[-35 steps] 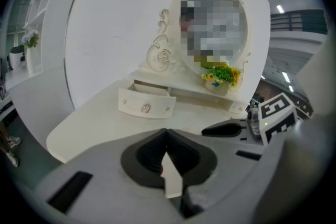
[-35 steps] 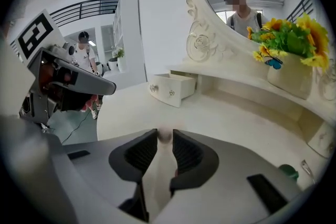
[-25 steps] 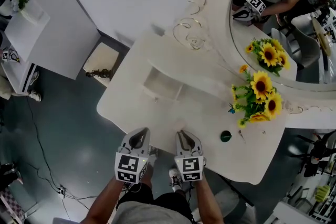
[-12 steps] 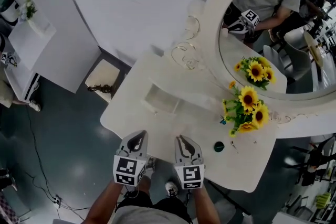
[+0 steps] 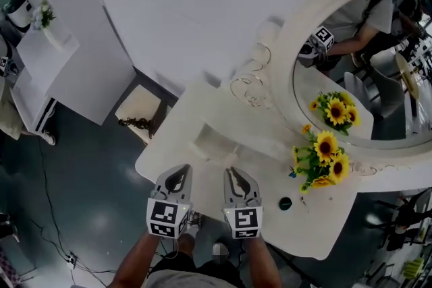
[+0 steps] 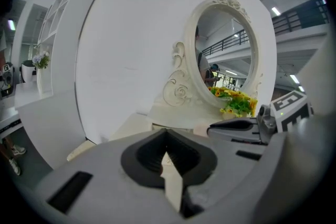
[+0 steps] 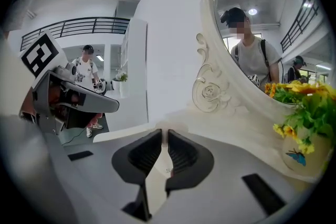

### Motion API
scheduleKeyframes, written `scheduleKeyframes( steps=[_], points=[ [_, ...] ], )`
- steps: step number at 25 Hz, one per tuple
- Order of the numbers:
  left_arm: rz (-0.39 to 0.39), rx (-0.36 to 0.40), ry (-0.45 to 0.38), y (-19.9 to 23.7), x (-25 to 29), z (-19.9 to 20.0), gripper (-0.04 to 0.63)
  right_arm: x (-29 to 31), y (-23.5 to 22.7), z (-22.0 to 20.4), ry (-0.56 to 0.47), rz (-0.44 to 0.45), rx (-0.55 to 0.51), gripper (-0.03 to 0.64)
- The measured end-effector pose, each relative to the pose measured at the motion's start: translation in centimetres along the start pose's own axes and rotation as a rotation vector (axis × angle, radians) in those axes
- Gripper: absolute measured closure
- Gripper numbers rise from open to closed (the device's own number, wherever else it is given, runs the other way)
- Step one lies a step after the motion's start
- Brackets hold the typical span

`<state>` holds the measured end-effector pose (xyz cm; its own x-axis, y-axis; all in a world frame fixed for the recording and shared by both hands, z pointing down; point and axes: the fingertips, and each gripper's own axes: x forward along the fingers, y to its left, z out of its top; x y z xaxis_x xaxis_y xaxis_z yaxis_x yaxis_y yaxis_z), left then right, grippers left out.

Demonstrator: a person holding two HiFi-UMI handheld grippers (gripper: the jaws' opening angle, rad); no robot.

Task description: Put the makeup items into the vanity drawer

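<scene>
Two grippers hung empty over the vanity top (image 5: pixel 266 158): left gripper (image 5: pixel 177 177) jaws together, right gripper (image 5: pixel 238 177) a narrow slit apart. A small dark round item (image 5: pixel 285 203), probably makeup, lay just right of the right gripper, with the open drawer (image 5: pixel 214 143) ahead. Pickup seemingly hadn't begun; next called for wider jaws over that item.

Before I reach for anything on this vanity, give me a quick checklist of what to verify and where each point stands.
1. Left gripper empty: ok. Jaws together, nothing between them.
2. Right gripper empty: ok. Jaws a slit apart, nothing between them.
3. Item to pick up in sight: ok. A small dark round object lies on the cream vanity table, right of the right gripper; what it is, cannot tell.
4. Drawer open: cannot tell. A rectangular recess shows ahead of both grippers, but whether it is the drawer is unclear.
5. Room around the object: probably not ok. The yellow sunflower bouquet stands close behind it.
</scene>
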<state>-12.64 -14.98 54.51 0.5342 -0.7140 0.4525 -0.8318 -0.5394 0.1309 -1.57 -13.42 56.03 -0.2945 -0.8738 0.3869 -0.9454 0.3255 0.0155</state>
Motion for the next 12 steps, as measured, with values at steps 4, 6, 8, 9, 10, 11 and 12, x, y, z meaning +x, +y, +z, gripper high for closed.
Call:
scheduleKeyframes(
  steps=[4,6,8,9,10,11,12],
  points=[
    [0.01,-0.006,0.009,1.4,0.8,-0.2,0.595,2.1,0.3,-0.2,0.019,0.015,0.004,0.566],
    [0.011,-0.008,0.022,1.9,1.1,-0.5,0.595,3.0,0.2,-0.6,0.034,0.015,0.01,0.566],
    [0.011,-0.011,0.033,2.3,1.5,-0.8,0.595,3.8,-0.1,-1.1,0.051,0.009,0.015,0.566],
    [0.01,-0.012,0.037,2.6,1.7,-1.0,0.595,4.3,-0.2,-1.4,0.06,0.005,0.017,0.565],
    [0.01,-0.014,0.041,2.8,1.9,-1.1,0.595,4.6,-0.4,-1.7,0.07,-0.001,0.018,0.565],
    [0.009,-0.016,0.046,3.0,2.0,-1.3,0.595,4.9,-0.5,-2.0,0.079,-0.006,0.02,0.563],
    [0.008,-0.018,0.051,3.1,2.1,-1.5,0.595,5.2,-0.7,-2.3,0.087,-0.012,0.021,0.563]
  ],
)
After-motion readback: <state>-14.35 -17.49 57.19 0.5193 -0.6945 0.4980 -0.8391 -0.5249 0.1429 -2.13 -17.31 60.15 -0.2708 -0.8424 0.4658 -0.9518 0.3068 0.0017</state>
